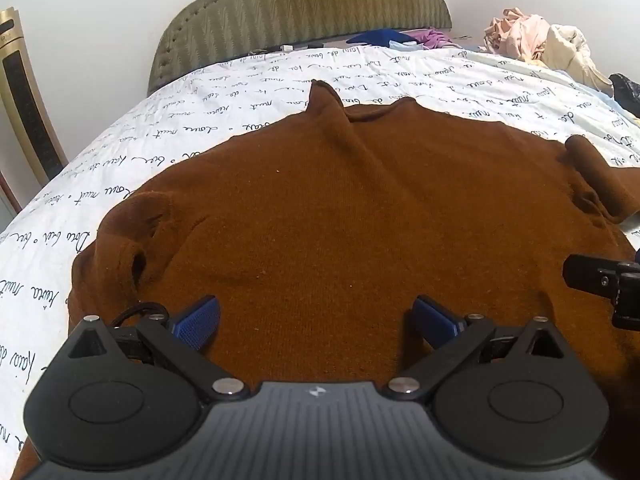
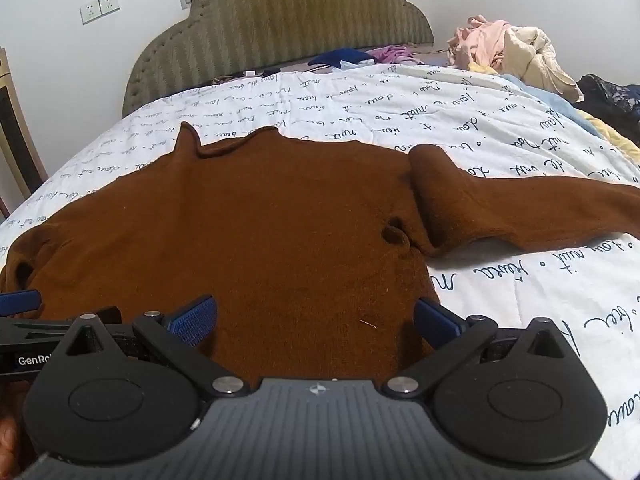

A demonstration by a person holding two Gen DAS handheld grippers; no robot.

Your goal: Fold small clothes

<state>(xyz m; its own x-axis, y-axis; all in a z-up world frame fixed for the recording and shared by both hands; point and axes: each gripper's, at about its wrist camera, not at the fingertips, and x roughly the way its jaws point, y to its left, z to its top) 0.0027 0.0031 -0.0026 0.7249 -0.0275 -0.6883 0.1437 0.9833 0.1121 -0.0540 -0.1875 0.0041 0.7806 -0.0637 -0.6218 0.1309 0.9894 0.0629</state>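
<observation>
A brown knit sweater (image 1: 340, 208) lies spread flat on the bed, neck toward the headboard. Its left sleeve (image 1: 128, 248) is bunched at the shoulder. Its right sleeve (image 2: 520, 208) stretches out to the right across the quilt. My left gripper (image 1: 316, 320) hovers open over the sweater's near left part, nothing between its blue pads (image 1: 198, 322). My right gripper (image 2: 316, 320) hovers open over the near right part, its right pad (image 2: 436, 320) by the sweater's side edge. The right gripper's black body (image 1: 604, 284) shows at the left view's right edge.
A white quilt with black script (image 2: 500, 300) covers the bed. A padded olive headboard (image 2: 280, 28) stands behind. A heap of pale clothes (image 2: 512, 52) and dark garments (image 2: 612, 96) lie at the far right; blue and purple items (image 2: 360, 56) near the headboard.
</observation>
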